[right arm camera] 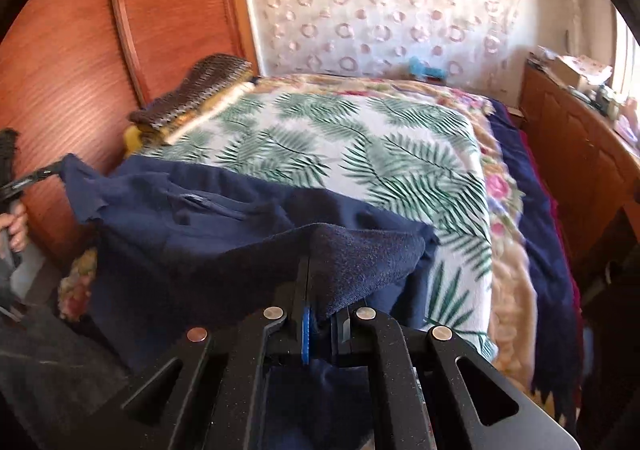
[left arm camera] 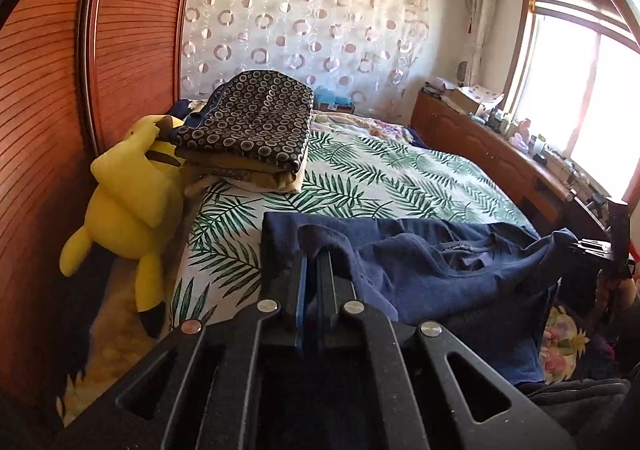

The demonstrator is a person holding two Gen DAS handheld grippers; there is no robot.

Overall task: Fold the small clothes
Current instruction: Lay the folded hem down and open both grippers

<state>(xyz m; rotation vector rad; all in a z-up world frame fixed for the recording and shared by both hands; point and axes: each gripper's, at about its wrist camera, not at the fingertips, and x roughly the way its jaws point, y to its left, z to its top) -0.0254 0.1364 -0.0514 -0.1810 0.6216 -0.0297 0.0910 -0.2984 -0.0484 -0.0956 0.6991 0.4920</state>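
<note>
With the navy shirt (left arm camera: 440, 266) pinched at one edge by the left gripper (left arm camera: 314, 256) and at the other by the right gripper (right arm camera: 310, 270), jaws closed on cloth, it is best kept taut and laid flat on the bed (left arm camera: 360, 178), both corners level.

Daylight pours in through the window (left arm camera: 580, 90), blown out to white in the left wrist view, with a hazy flare spreading from it across the wall. The bed (left arm camera: 360, 170) near the window is brightly lit. Both views bow and go black at the corners. The right wrist view is smeared by motion blur.
</note>
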